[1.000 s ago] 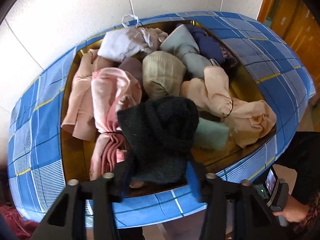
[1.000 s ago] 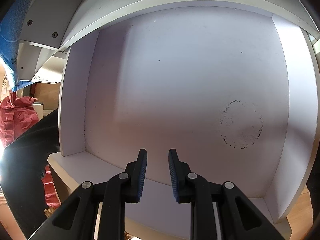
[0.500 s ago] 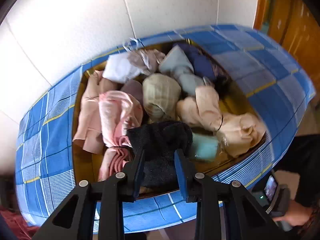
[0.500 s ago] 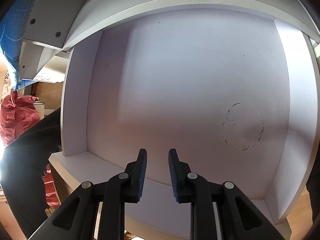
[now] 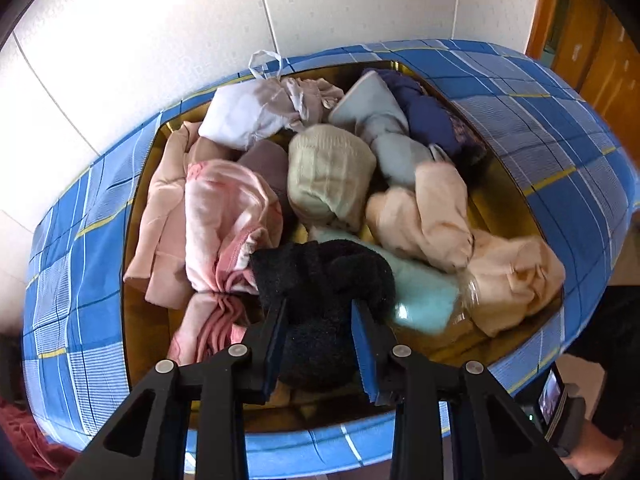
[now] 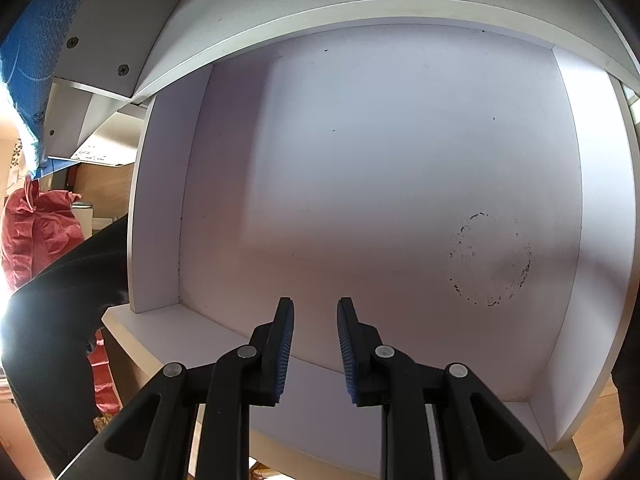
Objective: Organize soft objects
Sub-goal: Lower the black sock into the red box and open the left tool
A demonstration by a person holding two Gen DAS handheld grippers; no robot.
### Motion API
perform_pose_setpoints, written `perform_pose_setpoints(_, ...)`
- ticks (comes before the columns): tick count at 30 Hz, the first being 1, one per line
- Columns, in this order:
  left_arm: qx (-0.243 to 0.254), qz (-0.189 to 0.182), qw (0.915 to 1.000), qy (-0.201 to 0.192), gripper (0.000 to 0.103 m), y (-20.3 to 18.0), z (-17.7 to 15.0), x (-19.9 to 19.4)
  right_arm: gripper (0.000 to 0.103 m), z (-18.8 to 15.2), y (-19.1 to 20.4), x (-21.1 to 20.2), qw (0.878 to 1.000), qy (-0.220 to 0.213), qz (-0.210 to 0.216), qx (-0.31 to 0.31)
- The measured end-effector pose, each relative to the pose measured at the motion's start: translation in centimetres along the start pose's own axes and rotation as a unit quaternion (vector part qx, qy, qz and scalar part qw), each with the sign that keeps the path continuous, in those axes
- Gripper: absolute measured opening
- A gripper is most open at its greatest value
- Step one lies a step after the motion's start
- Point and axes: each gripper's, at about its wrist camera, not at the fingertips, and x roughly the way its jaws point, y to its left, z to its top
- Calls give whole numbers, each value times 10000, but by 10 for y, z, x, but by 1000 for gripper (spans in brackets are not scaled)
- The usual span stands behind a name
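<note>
Left wrist view: left gripper [image 5: 318,344] clamped on a black fuzzy garment [image 5: 324,280], blue pads pressed into its lower part at either side, upper part bulging above the fingertips. Garment at the near edge of a blue plaid storage bin [image 5: 560,128], atop the pile of soft items. Just right of the garment, touching it, a mint-green fleece piece [image 5: 424,292]; just left, a pink cloth [image 5: 228,216]. Toward the middle of the bin, a cream ribbed knit [image 5: 330,168]; toward the right edge, a peach garment [image 5: 432,208]; at the far edge, a white cloth [image 5: 244,116], a grey-blue piece [image 5: 380,124] and a navy piece [image 5: 428,116]. Possibly a clear jar rim beside the mint piece, too blurred to confirm.

Right wrist view: right gripper [image 6: 315,344] empty, jaws set to a narrow gap with nothing between the pads, aimed into a bare white shelf compartment [image 6: 380,160]. Dark ring stain [image 6: 490,260] on the compartment surface, toward its right side, well apart from the fingertips.
</note>
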Motion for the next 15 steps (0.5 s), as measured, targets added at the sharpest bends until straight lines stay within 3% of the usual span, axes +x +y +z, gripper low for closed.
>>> perform_pose_setpoints(5,-110,-281,9995,-136,36,3,-18,-15,22,-1,3,1,10000,-2,-53,6)
perform_pose_setpoints(10,-348,-491,9937,-940,76,0,-35,-53,22,-2,10,2,9997,-7,-223,-119)
perform_pose_setpoints(12,-340,-505,9900,-1275,84,-7,-47,-68,22,-1,12,3,9995,-14,-281,-151)
perform_pose_setpoints(15,-412,-522,9866,-1487,89,-16,-68,-80,24,-2,14,4,9991,-8,-365,-204)
